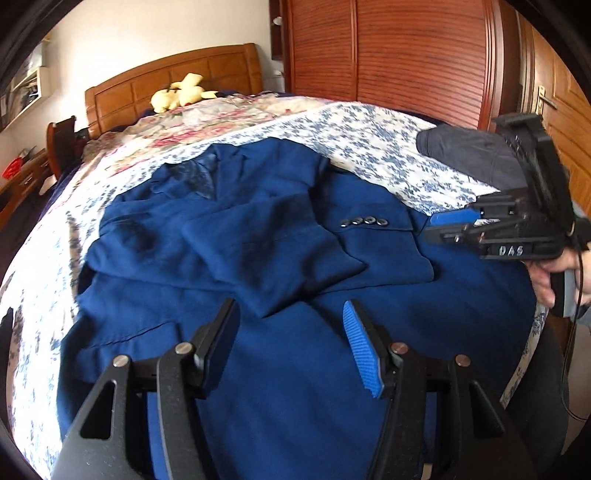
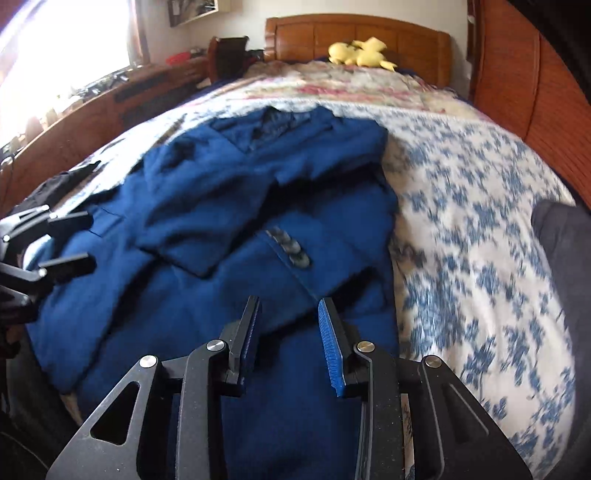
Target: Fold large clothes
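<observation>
A large blue suit jacket (image 1: 258, 240) (image 2: 221, 203) lies spread on the bed, collar toward the headboard, both sleeves folded across its front. One sleeve cuff with several dark buttons (image 1: 364, 221) (image 2: 291, 247) lies on top. My left gripper (image 1: 290, 302) (image 2: 88, 243) hovers over the jacket's near hem, open with nothing between its pads. My right gripper (image 2: 290, 301) (image 1: 439, 227) stands open over the jacket's right side, near the buttoned cuff, and nothing is pinched in it. A person's hand (image 1: 546, 277) holds it.
The bed carries a blue-flowered white quilt (image 1: 369, 147) (image 2: 480, 221). A dark folded garment (image 1: 469, 155) (image 2: 565, 236) lies at the right edge. A yellow plush toy (image 1: 181, 96) (image 2: 358, 51) sits by the wooden headboard (image 2: 369, 33). A wooden wardrobe (image 1: 406, 55) stands behind.
</observation>
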### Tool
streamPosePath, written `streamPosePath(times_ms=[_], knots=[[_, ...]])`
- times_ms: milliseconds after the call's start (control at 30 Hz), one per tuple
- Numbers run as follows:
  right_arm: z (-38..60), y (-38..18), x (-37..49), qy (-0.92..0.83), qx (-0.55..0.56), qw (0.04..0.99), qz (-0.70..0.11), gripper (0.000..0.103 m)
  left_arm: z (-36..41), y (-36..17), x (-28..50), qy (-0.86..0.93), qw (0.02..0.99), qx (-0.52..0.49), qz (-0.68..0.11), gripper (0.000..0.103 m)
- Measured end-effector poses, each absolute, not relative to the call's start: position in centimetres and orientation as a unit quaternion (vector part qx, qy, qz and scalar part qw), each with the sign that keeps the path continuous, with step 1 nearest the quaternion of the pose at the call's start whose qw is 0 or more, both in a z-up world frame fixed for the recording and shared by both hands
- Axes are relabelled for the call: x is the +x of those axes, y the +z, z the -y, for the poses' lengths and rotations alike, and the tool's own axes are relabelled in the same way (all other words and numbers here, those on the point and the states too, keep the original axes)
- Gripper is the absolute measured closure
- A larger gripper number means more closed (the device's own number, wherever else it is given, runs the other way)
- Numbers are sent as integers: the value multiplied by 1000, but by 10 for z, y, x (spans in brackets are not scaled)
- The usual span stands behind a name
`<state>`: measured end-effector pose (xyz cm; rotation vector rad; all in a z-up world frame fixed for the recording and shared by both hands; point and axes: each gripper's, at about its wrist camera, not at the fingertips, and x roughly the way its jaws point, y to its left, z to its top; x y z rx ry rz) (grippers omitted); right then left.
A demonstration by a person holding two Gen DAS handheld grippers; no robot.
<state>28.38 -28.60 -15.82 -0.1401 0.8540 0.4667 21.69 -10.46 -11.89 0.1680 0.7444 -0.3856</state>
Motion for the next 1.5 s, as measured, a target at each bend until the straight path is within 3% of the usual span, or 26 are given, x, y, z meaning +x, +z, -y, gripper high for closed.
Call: streamPosePath(times_ms=[167, 400, 733, 933, 1500], knots=[[293, -181, 289, 211, -66, 879, -422, 72, 126, -126, 231, -210, 901, 97, -368, 47], [292, -183, 284, 206, -72, 888, -405, 72, 157, -132, 253, -257, 881, 103, -384, 64], [295, -184, 282, 207, -59, 894, -394, 72, 187, -157, 281, -250, 858, 137, -426, 65], [295, -185, 280, 206, -62, 895, -390, 72, 187, -152, 276, -243, 866, 165, -405, 98], [295, -186, 280, 206, -63, 895, -390, 72, 32, -73, 241, -106, 941, 104, -303, 102]])
